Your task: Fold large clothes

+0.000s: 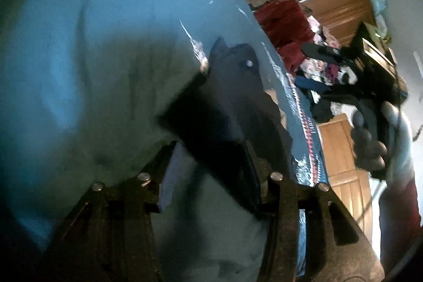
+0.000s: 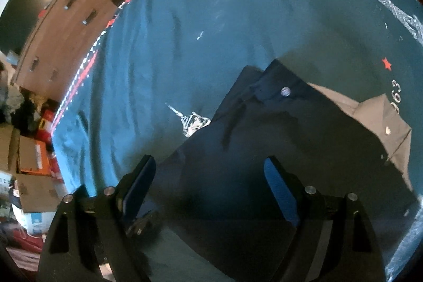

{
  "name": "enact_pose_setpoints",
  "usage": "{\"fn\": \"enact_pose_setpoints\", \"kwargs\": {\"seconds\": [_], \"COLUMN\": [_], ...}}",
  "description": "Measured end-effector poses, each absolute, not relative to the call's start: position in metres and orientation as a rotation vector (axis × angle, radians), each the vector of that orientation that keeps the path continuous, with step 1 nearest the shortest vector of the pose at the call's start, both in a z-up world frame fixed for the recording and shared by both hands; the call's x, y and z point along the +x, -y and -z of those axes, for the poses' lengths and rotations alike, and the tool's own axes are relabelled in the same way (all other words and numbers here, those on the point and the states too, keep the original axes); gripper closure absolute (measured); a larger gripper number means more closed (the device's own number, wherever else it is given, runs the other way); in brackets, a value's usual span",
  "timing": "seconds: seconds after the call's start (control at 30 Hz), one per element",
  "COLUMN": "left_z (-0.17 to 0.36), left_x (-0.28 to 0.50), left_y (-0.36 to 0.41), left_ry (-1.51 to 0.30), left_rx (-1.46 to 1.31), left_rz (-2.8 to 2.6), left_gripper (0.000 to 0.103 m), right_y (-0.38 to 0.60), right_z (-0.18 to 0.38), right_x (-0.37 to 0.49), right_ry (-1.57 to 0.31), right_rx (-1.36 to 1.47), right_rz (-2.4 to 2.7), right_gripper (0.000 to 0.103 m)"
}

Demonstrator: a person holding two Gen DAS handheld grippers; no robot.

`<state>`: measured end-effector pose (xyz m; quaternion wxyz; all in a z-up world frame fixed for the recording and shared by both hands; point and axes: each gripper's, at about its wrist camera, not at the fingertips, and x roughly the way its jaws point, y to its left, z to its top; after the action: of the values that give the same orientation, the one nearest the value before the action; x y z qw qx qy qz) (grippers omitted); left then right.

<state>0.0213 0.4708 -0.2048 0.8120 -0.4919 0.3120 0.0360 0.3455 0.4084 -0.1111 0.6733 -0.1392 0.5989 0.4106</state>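
so the dark navy buttoned garment [image 2: 264,149] lies at lower centre on the teal printed bedspread [image 2: 185,44], looking partly folded; both the left gripper [image 1: 211,176] and right gripper [image 2: 208,189] gape wide, empty.

garment [image 2: 264,149] on bedspread [image 2: 185,31] | dresser [image 2: 60,36] left | boxes [image 2: 29,163] below dresser

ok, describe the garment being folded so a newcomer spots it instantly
Start from the big teal bedspread that fills the right wrist view. On it, just ahead of the right gripper, lies the dark navy garment. Its silver snap button and tan lining set it apart.
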Motion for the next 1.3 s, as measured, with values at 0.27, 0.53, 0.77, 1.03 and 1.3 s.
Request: {"fn": "enact_pose_setpoints", "kwargs": {"seconds": [0.27,0.53,0.77,1.03,1.3], "left_z": [0.215,0.223,0.207,0.215,0.216], "left_x": [0.031,-0.036,-0.005,0.044,0.06], "left_y": [-0.482,-0.482,-0.469,-0.469,-0.466], "left_ry": [-0.575,-0.505,-0.555,-0.62,-0.565], "left_rx": [-1.09,-1.095,-1.061,-1.036,-0.982], "left_rz": [-0.062,0.028,0.104,-0.009,-0.034], "left_gripper": [0.09,0.101,0.048,0.043,0.076], "right_y": [-0.379,-0.342,-0.321,-0.306,-0.299], "right_z": [0.102,0.181,0.188,0.194,0.199], "right_x": [0.322,0.26,0.268,0.277,0.279], "right_ry": [-1.275,-1.335,-1.314,-1.341,-1.357], "right_rx": [-0.23,-0.362,-0.247,-0.177,-0.114], "right_rz": [-0.98,-1.023,-0.995,-0.991,-0.99], "right_gripper": [0.021,0.04,0.04,0.038,0.035]}}
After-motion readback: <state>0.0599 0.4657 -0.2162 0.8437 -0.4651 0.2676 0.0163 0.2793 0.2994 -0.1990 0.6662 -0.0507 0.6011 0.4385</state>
